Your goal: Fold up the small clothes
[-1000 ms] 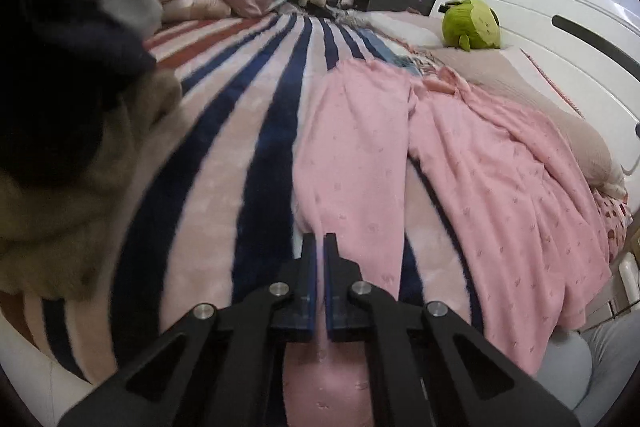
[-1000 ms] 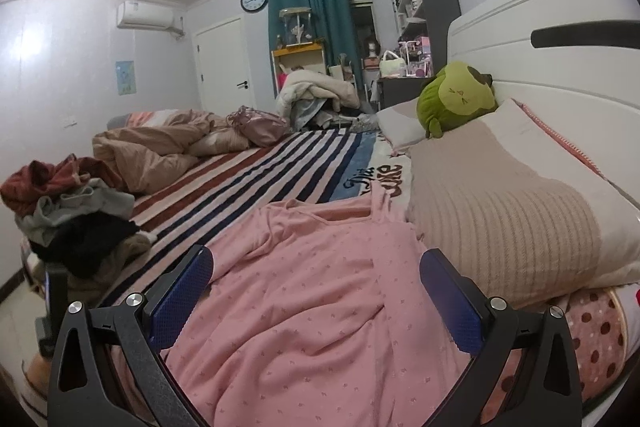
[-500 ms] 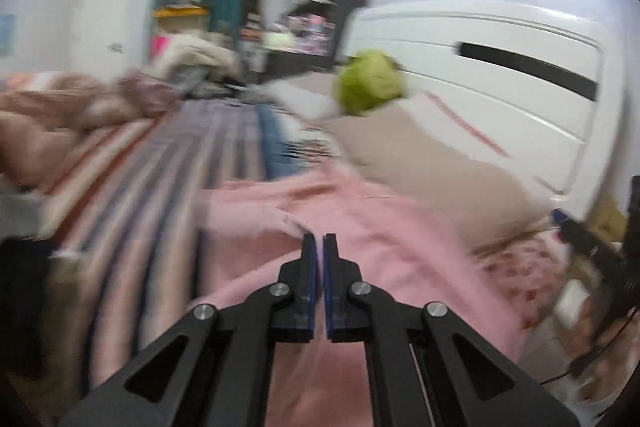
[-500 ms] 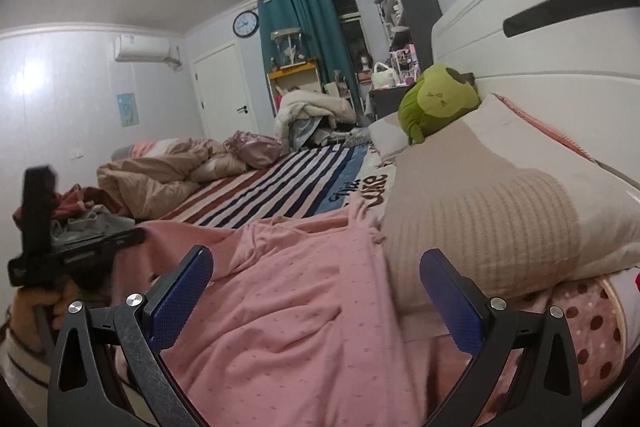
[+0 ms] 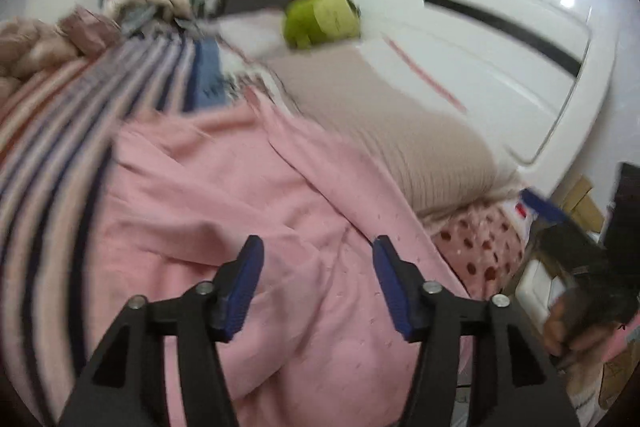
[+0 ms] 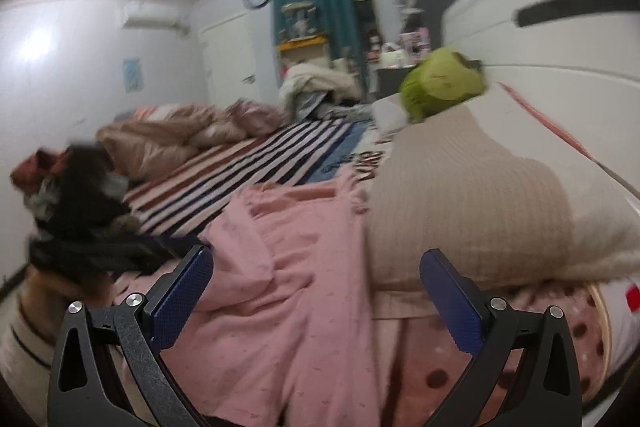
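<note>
Left gripper (image 5: pixel 316 259): my jaws have just been opening and now stand apart, blue pads clear of the cloth, nothing between them but air above the garment.
Right gripper (image 6: pixel 316 291): my jaws stand wide apart and empty, hovering low over the garment's near end.
Garment: the soft pink dotted-knit garment (image 5: pixel 240 211) lies on the bed right ahead of both grippers, rumpled, one edge turned over in a long fold that runs away from me towards the pillow.
Step in hand: I judge that a fold has just been laid and let go; the piece looks only partly folded, with loose ridges across it.
Next move: I'd pick a free edge or corner near the jaws, close on a single layer, and carry it across without dragging the rest.
Beyond the garment: the beige ribbed pillow (image 6: pixel 472 203) touches its far right edge; the navy, white and rust striped blanket (image 6: pixel 256 167) lies to the left.
Farther: a round green plush toy (image 6: pixel 440 87) sits by the white headboard (image 5: pixel 480 39).
Writing: dark lettering shows on the bedding between blanket and pillow, too blurred for me to read.
</note>
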A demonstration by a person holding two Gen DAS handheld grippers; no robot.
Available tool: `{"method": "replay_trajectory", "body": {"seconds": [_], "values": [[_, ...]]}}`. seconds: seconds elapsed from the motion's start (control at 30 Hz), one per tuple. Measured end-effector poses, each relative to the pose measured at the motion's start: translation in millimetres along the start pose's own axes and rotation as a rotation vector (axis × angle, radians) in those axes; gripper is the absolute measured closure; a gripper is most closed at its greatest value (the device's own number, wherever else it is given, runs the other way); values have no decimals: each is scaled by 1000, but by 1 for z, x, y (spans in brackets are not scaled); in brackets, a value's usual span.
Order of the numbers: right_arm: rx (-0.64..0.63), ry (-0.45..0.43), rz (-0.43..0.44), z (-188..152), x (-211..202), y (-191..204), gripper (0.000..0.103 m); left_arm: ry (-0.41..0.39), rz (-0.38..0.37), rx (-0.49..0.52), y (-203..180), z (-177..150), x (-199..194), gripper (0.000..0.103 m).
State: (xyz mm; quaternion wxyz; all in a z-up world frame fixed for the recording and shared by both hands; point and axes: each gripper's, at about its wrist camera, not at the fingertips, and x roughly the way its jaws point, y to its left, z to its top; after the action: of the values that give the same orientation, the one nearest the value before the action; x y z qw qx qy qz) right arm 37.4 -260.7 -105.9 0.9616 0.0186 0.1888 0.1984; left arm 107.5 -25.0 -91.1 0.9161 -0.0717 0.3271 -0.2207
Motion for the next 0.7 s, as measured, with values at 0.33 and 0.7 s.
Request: {"method": "replay_trajectory", "body": {"seconds": [0.33, 0.7], "values": [[-318, 337, 343, -5, 92, 120, 0, -94, 208, -147, 110, -70, -110, 39], [-546, 607, 499, -40, 179, 244, 1, -122, 253, -255, 168, -120, -145, 37]]}}
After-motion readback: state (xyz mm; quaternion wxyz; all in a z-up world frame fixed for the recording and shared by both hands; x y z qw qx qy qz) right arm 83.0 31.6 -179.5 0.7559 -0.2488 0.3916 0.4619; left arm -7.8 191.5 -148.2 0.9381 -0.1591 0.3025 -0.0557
